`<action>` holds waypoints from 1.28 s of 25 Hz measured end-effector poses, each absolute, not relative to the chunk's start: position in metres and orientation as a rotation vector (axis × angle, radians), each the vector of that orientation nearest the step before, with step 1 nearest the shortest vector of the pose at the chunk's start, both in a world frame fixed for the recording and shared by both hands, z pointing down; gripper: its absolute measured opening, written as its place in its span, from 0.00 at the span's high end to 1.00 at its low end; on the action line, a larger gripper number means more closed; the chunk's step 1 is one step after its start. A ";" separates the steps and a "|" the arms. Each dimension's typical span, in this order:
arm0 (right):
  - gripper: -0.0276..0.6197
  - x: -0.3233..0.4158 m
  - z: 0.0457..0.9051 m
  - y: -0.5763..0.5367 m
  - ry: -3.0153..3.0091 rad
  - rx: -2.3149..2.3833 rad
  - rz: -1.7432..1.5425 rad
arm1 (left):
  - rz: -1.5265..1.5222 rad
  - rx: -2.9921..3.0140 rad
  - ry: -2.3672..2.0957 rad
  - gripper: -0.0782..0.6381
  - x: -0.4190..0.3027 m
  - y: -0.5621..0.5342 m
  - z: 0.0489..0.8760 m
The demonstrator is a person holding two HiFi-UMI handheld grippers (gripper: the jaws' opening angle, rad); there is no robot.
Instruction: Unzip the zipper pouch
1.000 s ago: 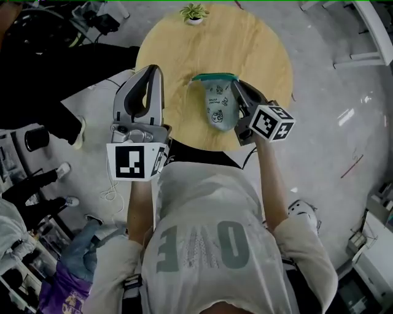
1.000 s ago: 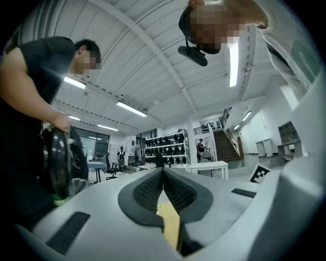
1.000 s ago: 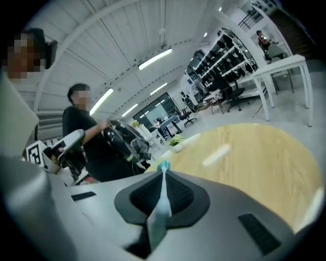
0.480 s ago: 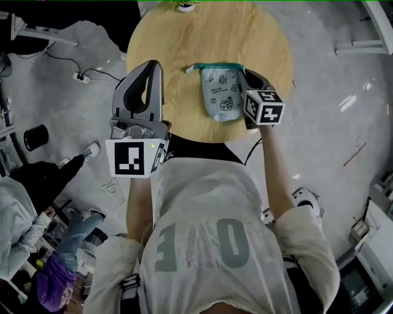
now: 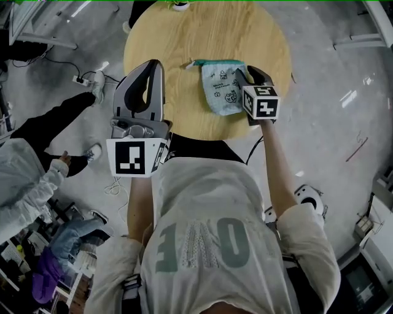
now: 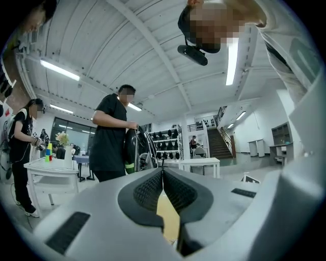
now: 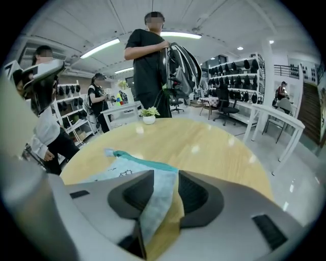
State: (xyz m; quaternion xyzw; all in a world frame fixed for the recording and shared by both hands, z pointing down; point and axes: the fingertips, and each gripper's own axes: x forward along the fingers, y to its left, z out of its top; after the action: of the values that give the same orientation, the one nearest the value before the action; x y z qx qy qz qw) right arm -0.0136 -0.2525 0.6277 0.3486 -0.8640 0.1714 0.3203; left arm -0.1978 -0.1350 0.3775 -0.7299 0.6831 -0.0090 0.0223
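Observation:
The pale blue zipper pouch [image 5: 220, 89] with a teal zipper band lies flat on the round wooden table [image 5: 184, 37]. My right gripper [image 5: 241, 76] is at the pouch's right edge, tilted down. Its jaws have just been opening. A flap of the pouch [image 7: 153, 204] still lies between them, with a gap beside it, so the right gripper [image 7: 165, 184] is open. My left gripper [image 5: 151, 68] hangs level over the table's left edge, apart from the pouch. In its own view the left gripper [image 6: 163, 172] is shut with nothing between its pads.
A small potted plant [image 5: 180, 5] stands at the table's far edge, also seen as the plant [image 7: 148, 116] in the right gripper view. A person in black [image 7: 150, 61] stands beyond the table. Other people [image 5: 37, 172] and cables are on the floor to the left.
The right gripper has come down with the pouch, which now lies flat on the table, and its jaws have parted. The left gripper has sunk slightly. People at the left have shifted.

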 end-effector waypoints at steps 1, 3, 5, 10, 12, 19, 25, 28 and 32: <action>0.74 -0.014 0.626 -0.253 -2.273 0.923 0.442 | -0.024 -2.259 2.111 0.85 -0.199 -0.134 0.376; 0.74 -0.016 0.616 -0.257 -2.283 0.945 0.413 | -0.010 -2.250 2.101 0.85 -0.202 -0.133 0.371; 0.74 -0.018 0.598 -0.265 -2.304 0.968 0.370 | -0.006 -2.231 2.085 0.85 -0.206 -0.134 0.363; 0.74 -0.023 0.515 -0.287 -2.408 1.057 0.217 | 0.047 -2.168 2.041 0.85 -0.206 -0.140 0.326; 0.74 -0.025 0.473 -0.294 -2.464 1.111 0.126 | 0.086 -2.139 2.029 0.85 -0.203 -0.144 0.310; 0.80 -0.021 0.327 -0.275 -2.691 1.318 -0.140 | 0.202 -2.060 2.011 0.85 -0.188 -0.150 0.255; 0.88 -0.008 0.265 -0.221 -2.798 1.422 -0.266 | 0.120 -2.012 2.009 0.85 -0.175 -0.136 0.235; 0.90 -0.001 0.258 -0.200 -2.817 1.450 -0.281 | 0.107 -2.024 1.995 0.85 -0.167 -0.135 0.235; 0.90 0.000 0.265 -0.182 -2.800 1.453 -0.296 | 0.092 -2.039 1.997 0.85 -0.165 -0.134 0.243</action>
State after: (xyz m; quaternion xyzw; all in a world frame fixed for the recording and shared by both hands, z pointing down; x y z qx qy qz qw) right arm 0.0004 -0.1816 0.2648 0.4585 -0.8837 -0.0934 -0.0131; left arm -0.1650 -0.1337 0.2431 -0.7068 0.6922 0.0319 0.1425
